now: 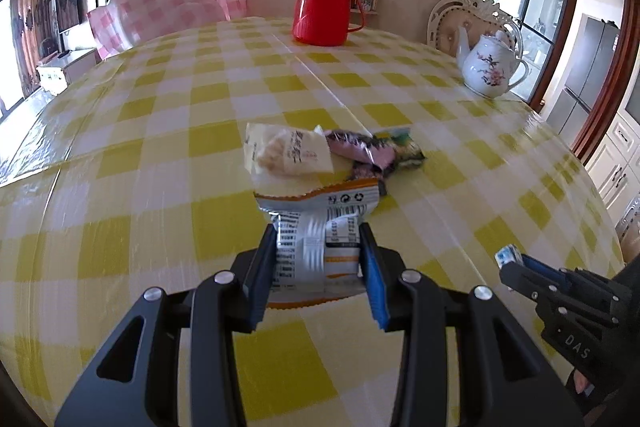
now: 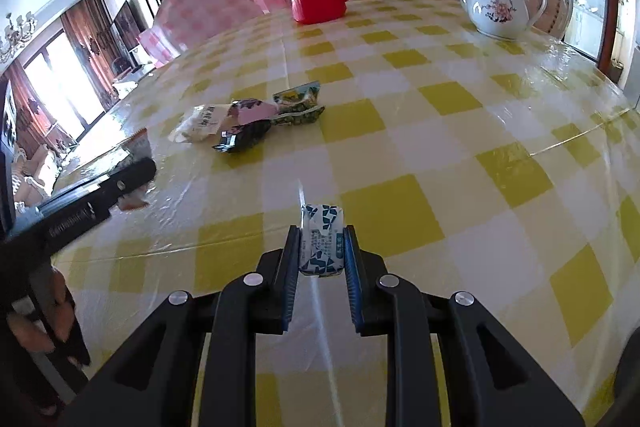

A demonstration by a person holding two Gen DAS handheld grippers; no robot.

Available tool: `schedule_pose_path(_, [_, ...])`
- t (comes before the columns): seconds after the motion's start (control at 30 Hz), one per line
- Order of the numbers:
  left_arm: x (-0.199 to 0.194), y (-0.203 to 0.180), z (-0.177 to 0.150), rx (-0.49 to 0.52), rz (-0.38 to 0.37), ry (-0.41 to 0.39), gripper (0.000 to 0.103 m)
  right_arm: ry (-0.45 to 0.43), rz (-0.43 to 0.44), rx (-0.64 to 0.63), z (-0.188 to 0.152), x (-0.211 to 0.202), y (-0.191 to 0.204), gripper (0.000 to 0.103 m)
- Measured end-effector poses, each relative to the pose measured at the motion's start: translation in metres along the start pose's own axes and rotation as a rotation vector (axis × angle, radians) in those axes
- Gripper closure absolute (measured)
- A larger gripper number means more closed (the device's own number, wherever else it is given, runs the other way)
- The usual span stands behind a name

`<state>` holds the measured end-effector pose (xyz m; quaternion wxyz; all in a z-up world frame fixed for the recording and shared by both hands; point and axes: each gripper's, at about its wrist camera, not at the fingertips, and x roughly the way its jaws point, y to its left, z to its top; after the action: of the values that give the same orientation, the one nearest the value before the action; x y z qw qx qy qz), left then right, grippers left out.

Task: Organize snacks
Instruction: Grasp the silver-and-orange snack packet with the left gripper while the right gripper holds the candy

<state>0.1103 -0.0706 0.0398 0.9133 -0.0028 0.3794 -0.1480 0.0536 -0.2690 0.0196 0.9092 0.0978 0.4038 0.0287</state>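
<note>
My left gripper point(image 1: 319, 225) is shut on a silver and orange snack packet point(image 1: 316, 227) and holds it just short of a small pile of snacks: a white packet point(image 1: 288, 155), a purple packet point(image 1: 360, 151) and a green packet point(image 1: 404, 147). My right gripper point(image 2: 322, 229) is shut on a small white and blue wrapped candy point(image 2: 322, 241) above the table. The pile also shows in the right wrist view, with the white packet point(image 2: 200, 123), a dark packet point(image 2: 242, 137) and the green packet point(image 2: 300, 105). The right gripper also shows in the left wrist view point(image 1: 510, 261), at the right.
The table has a yellow and white checked cloth point(image 1: 160, 131). A red thermos point(image 1: 324, 3) stands at the far edge. A white flowered teapot point(image 1: 490, 67) stands at the far right. A pink checked cushion point(image 1: 168, 3) and a white chair point(image 1: 460, 15) are behind the table.
</note>
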Motion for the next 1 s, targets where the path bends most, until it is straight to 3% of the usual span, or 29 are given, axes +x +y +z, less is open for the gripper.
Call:
schedule_pose_path(0.3, [-0.024, 0.0, -0.03, -0.037, -0.024, -0.003, 0.063, -0.035, 0.019, -0.026, -0.021, -0.024, 0.024, 0.082])
schedule_pose_path(0.63, [-0.058, -0.005, -0.061, -0.052, -0.042, -0.04, 0.063, -0.099, 0.039, 0.035, -0.043, -0.061, 0.022, 0.082])
schedule_pose_path(1.0, [-0.1, -0.01, -0.096, -0.046, -0.057, -0.076, 0.063, -0.111, 0.067, 0.051, -0.08, -0.092, 0.032, 0.082])
